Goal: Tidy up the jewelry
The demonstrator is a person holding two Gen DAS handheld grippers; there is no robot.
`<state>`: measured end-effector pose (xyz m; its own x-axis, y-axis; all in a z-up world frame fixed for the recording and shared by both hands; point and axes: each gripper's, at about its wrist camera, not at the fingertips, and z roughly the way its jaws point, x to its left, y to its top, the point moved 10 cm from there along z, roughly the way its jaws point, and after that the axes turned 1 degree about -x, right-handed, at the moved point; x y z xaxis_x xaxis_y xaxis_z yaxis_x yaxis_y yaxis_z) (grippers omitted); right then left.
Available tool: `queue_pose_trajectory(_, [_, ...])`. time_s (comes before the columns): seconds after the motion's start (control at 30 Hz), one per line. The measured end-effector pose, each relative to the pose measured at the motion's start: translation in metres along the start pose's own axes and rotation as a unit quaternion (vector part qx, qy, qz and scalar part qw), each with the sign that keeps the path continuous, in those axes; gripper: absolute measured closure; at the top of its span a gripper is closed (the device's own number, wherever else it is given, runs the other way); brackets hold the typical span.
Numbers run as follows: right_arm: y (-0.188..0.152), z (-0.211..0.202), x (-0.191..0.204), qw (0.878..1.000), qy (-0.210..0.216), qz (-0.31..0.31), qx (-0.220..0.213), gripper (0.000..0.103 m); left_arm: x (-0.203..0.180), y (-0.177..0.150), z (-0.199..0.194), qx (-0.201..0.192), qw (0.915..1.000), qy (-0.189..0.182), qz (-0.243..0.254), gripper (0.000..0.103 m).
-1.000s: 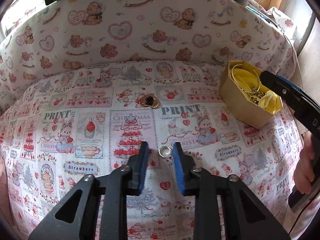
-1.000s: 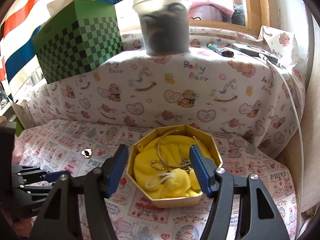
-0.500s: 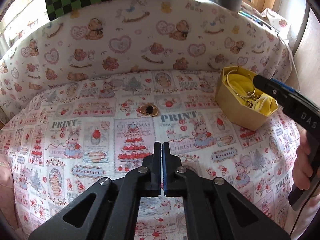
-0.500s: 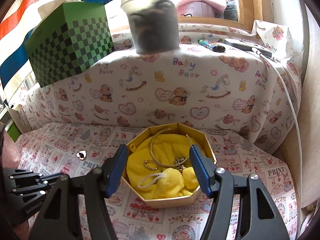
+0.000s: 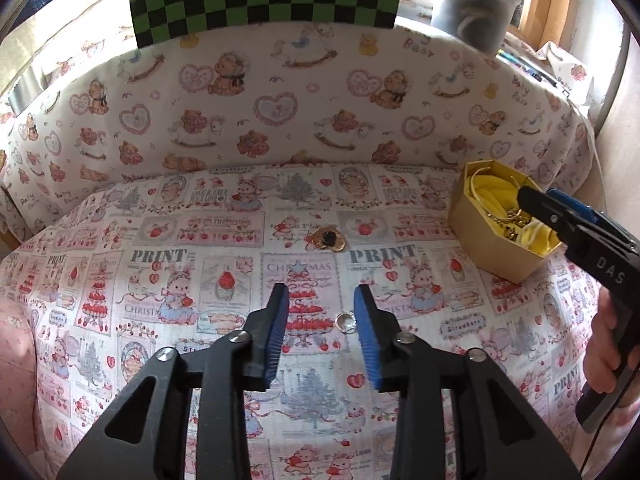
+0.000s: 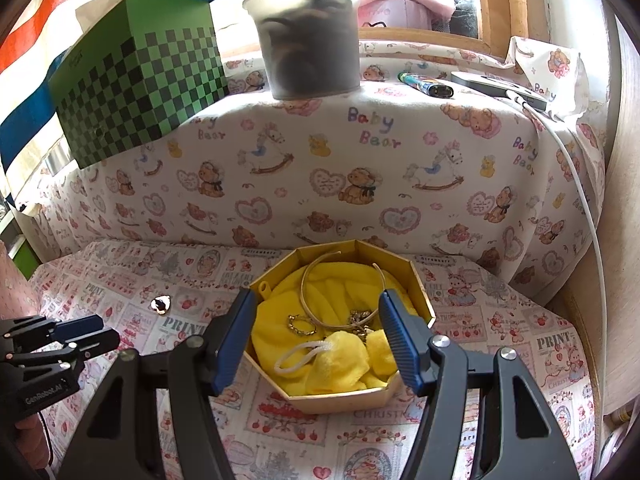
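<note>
A small silver ring [image 5: 345, 322] lies on the patterned cloth between the fingers of my left gripper [image 5: 322, 300], close to the right finger; the gripper is open and empty. A gold heart-shaped piece with a dark stone [image 5: 329, 239] lies further back; it also shows in the right wrist view [image 6: 161, 304]. A gold octagonal box [image 6: 416, 304] lined with yellow cloth holds a gold bangle [image 6: 310, 280], a ring [image 6: 301, 325] and a chain. My right gripper [image 6: 316, 312] is open and empty just above the box, also seen in the left wrist view [image 5: 532, 196].
A green checkered box [image 6: 140, 92] and a plastic tub [image 6: 308, 36] stand on the raised ledge behind. A pen [image 6: 424, 84], a phone [image 6: 500, 90] and a white cable [image 6: 576, 176] lie on the ledge at the right. A wall edges the right side.
My left gripper shut half a second ago and has opened again; the silver ring lies on the cloth between its fingers. The right gripper stays open over the box.
</note>
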<state>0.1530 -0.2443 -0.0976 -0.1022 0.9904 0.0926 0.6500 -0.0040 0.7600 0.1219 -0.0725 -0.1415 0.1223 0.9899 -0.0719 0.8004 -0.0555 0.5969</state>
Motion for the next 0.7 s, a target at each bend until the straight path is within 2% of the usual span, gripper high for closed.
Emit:
queue_pose_trajectory(0.13, [-0.0011, 0.0019, -0.0002, 1.0, 0.002, 0.002, 0.004, 0.042, 0.0007, -0.0016, 0.0039, 0.008, 1.0, 0.003, 0.0, 0.062])
queue_pose_trajectory(0.3, [-0.0029, 0.005, 0.0001, 1.0, 0.006, 0.007, 0.012, 0.042, -0.0031, -0.0031, 0.0051, 0.01, 0.9999, 0.001, 0.003, 0.061])
queue_pose_trajectory(0.47, [-0.0033, 0.0055, 0.0026, 1.0, 0.01, 0.009, 0.014, 0.042, -0.0041, 0.0004, -0.0009, -0.005, 1.0, 0.007, 0.005, 0.061])
queue_pose_trajectory(0.7, [-0.0038, 0.0064, 0.0003, 1.0, 0.007, 0.009, 0.016, 0.042, -0.0092, -0.0078, 0.0075, 0.02, 0.9997, -0.011, 0.006, 0.062])
